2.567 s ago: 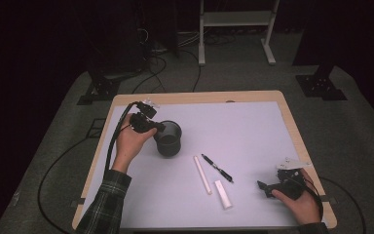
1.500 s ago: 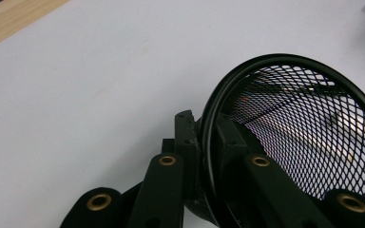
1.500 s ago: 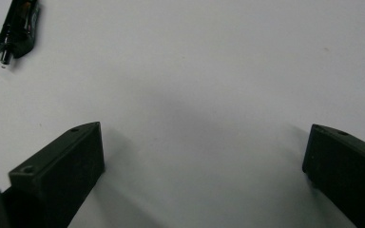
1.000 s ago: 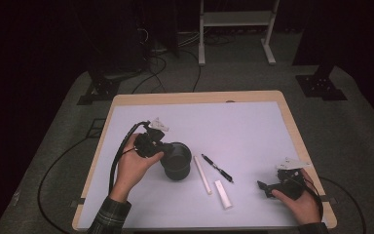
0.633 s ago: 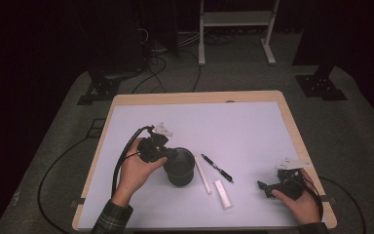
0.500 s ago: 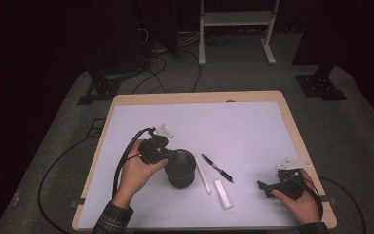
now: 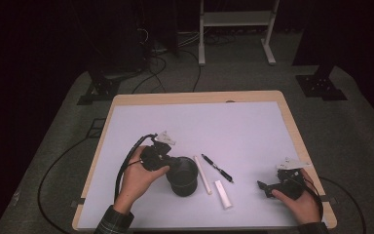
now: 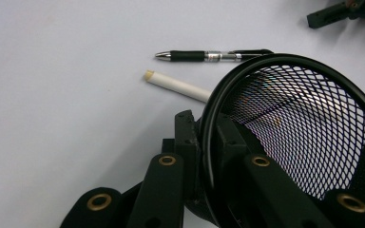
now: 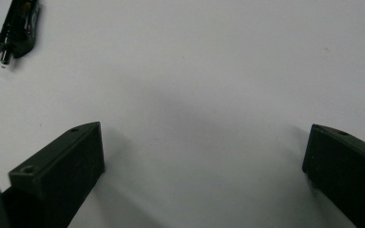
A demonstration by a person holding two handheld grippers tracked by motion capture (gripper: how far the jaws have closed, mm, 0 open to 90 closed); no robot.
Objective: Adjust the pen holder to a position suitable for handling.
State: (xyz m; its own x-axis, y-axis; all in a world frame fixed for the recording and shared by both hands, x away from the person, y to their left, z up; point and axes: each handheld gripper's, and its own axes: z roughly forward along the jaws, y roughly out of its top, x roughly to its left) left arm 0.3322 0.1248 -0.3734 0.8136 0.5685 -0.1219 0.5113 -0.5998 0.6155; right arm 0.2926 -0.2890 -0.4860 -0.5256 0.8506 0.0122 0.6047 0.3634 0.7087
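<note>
So the thing in hand is a black wire-mesh pen cup (image 7: 181, 174), round, with a solid smooth rim around the mouth. It sits at the near-left part of the white table top, upright in the high view, just left of a thin white stick. The left gripper (image 7: 161, 159) has its jaws pinched on the rim (image 8: 208, 137), one jaw inside the mesh wall and one outside. Nothing visible inside it.

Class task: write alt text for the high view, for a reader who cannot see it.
A person's left tongs grip the rim of a black mesh pen cup on a white-topped table. Right of the cup lie a white stick, a black pen and a white block; the right tongs rest open at the table's right.
</note>
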